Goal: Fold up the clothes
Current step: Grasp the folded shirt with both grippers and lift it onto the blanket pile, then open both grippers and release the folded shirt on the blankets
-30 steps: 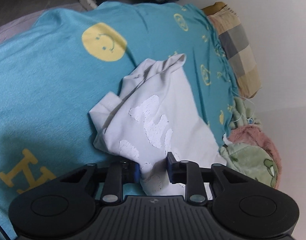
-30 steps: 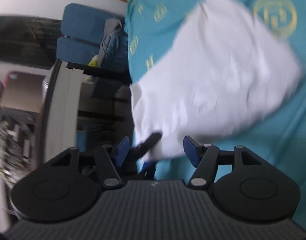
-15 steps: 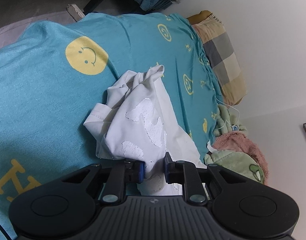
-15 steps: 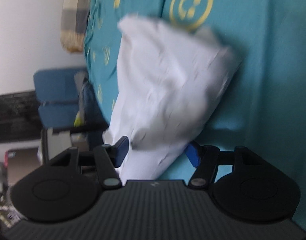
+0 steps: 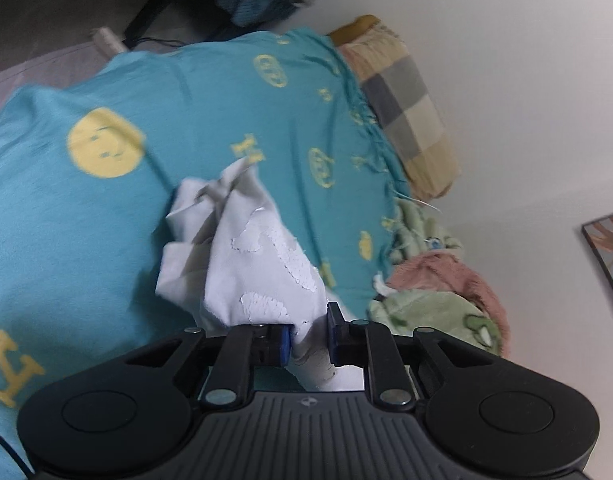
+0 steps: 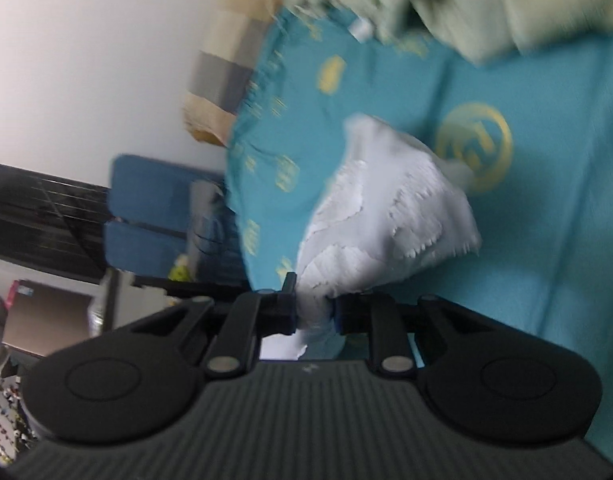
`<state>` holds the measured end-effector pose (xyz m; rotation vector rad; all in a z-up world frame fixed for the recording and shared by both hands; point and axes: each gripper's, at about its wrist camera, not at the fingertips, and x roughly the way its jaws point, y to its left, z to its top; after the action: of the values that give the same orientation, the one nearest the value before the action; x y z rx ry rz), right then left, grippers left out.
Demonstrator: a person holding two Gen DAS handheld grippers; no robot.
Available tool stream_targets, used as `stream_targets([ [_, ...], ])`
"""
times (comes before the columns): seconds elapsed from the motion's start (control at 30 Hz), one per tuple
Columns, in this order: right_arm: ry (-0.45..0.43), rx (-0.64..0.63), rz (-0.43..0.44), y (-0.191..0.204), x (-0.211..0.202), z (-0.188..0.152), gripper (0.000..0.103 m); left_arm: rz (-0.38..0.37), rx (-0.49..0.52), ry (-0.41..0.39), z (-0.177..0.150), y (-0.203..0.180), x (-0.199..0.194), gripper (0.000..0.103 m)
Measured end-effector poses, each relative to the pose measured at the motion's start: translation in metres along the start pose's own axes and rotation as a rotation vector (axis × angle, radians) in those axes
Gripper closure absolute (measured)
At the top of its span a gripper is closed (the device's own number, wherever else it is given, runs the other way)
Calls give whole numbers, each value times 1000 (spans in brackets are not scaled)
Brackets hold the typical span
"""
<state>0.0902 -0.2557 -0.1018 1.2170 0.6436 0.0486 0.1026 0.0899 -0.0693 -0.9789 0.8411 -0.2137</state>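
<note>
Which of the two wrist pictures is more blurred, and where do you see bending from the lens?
Right wrist view: more blurred; the white garment shows jagged, smeared edges, and the green cloth at the top is streaked. Left wrist view: milder blur, softest on the yellow smiley; the teal bedspread curves strongly toward the frame edges, a fisheye effect. Light is soft, without glare.

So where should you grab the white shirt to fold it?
By its edges, one in each gripper, coming in low from the near side. The white shirt is bunched and droops between them. The left gripper and right gripper, which just closed, already pinch fabric there.
</note>
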Motion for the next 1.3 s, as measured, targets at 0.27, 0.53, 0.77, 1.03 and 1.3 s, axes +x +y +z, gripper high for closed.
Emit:
stream_targets([
  [0.27,-184,-129,59,71,-76,137,84,-121,157,66,-10,-195,55,85],
  [0.53,-441,-310,38,118,-166,284,83,-319,302,177,-55,-385,157,85],
  [0.77,-475,-330,-160,53,-194,311,83,-319,452,322,-141,-394,244,84],
  [1.03,-268,-273,-361,-31,-181,269,83,-147,557,504,-191,-278,264,84],
  [1.3,-277,-313,-441,-15,-180,253,80,-130,767,450,-188,-291,238,65],
])
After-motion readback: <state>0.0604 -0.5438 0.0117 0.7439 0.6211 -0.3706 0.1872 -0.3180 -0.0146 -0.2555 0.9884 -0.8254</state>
